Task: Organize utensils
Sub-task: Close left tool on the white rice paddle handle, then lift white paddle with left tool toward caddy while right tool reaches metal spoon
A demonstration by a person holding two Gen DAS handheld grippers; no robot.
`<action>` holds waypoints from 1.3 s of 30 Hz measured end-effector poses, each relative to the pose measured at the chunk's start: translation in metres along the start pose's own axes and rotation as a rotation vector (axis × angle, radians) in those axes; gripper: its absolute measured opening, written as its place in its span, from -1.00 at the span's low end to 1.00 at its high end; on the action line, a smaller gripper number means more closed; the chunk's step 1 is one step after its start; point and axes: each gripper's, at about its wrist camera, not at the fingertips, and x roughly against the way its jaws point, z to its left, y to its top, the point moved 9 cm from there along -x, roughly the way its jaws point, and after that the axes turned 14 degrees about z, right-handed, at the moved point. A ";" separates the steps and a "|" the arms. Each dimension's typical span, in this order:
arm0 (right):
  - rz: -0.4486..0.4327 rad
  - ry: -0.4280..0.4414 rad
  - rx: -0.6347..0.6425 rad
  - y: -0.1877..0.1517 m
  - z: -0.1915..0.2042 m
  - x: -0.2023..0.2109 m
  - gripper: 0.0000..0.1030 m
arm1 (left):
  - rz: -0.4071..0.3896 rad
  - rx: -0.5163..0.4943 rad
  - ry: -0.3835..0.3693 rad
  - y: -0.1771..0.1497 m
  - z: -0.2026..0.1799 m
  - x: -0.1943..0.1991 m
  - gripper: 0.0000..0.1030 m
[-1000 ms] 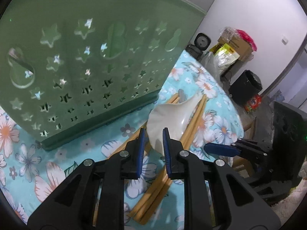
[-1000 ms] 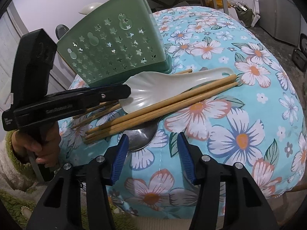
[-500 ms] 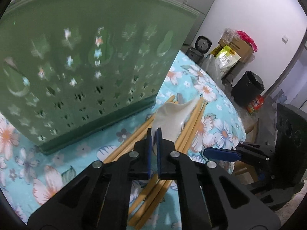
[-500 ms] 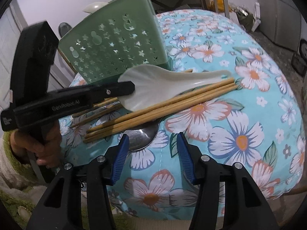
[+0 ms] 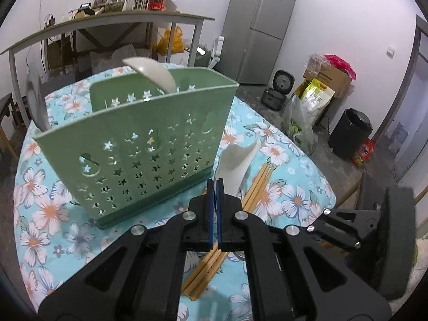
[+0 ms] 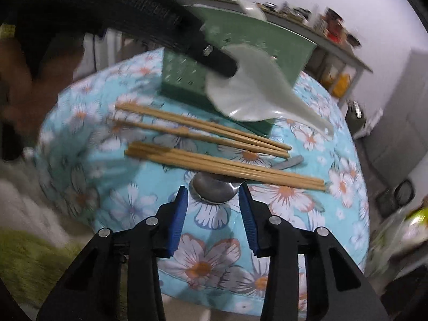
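My left gripper (image 5: 216, 184) is shut on a white ceramic spoon (image 5: 235, 161), held by its bowl above the table with the handle pointing away; it also shows in the right wrist view (image 6: 256, 93). A green perforated utensil holder (image 5: 139, 144) stands just left of it, with another white spoon (image 5: 153, 76) and a metal utensil (image 5: 36, 99) inside. Several bamboo chopsticks (image 6: 224, 164) lie on the floral tablecloth (image 6: 208, 254). My right gripper (image 6: 212, 203) is open, its fingers either side of a metal spoon (image 6: 214, 188) lying under the chopsticks.
The round table drops off close on all sides. A long shelf table (image 5: 107, 24) with jars, a fridge (image 5: 262, 26), a black bin (image 5: 350, 132) and bags stand behind. The left gripper body (image 6: 149, 13) crosses the top of the right wrist view.
My left gripper closed on the white spoon and lifted it off the chopsticks, rising beside the holder. My right gripper swung round and moved in over the metal spoon.
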 end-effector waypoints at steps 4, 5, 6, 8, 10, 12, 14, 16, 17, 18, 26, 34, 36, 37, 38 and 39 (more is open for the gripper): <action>0.012 -0.106 0.110 -0.002 0.004 -0.005 -0.41 | -0.018 -0.003 0.006 -0.001 -0.003 0.009 -0.98; 0.011 -0.123 0.131 -0.002 0.005 -0.006 -0.42 | -0.022 -0.003 0.008 -0.001 -0.002 0.012 -0.98; 0.007 -0.143 0.153 -0.001 0.006 -0.007 -0.44 | -0.026 -0.002 0.008 -0.002 -0.002 0.015 -0.98; 0.007 -0.170 0.186 0.003 0.007 -0.011 -0.51 | -0.035 -0.004 0.009 -0.002 -0.003 0.019 -0.98; 0.018 -0.206 0.218 0.006 0.009 -0.019 -0.61 | -0.047 -0.009 0.013 -0.001 -0.004 0.025 -0.98; 0.015 -0.218 0.227 0.006 0.013 -0.024 -0.70 | -0.061 -0.012 0.012 -0.001 -0.004 0.030 -0.98; 0.010 -0.231 0.230 0.008 0.016 -0.025 -0.76 | -0.074 -0.017 0.016 0.001 -0.005 0.036 -0.98; 0.004 -0.235 0.223 0.008 0.015 -0.024 -0.81 | -0.083 -0.023 0.021 0.002 -0.005 0.043 -0.98; 0.001 -0.233 0.218 0.009 0.015 -0.022 -0.82 | -0.091 -0.029 0.025 0.003 -0.006 0.047 -0.98; -0.002 -0.225 0.211 0.009 0.015 -0.020 -0.82 | -0.099 -0.035 0.031 0.005 -0.007 0.051 -0.98; -0.083 -0.061 0.048 0.026 -0.009 0.018 -0.89 | -0.169 -0.046 0.067 0.020 -0.004 0.084 -0.98; -0.175 0.158 -0.195 0.042 -0.052 0.054 -0.93 | -0.208 -0.048 0.078 0.027 -0.005 0.103 -0.98; -0.203 0.207 -0.250 0.045 -0.062 0.062 -0.94 | -0.217 -0.050 0.081 0.029 -0.005 0.108 -0.98; -0.216 0.231 -0.276 0.047 -0.067 0.066 -0.94 | -0.222 -0.052 0.084 0.030 -0.004 0.110 -0.98; -0.233 0.257 -0.305 0.049 -0.073 0.071 -0.94 | -0.227 -0.053 0.086 0.031 -0.004 0.113 -0.98; -0.243 0.274 -0.323 0.050 -0.076 0.074 -0.95 | -0.232 -0.053 0.089 0.032 -0.004 0.115 -0.98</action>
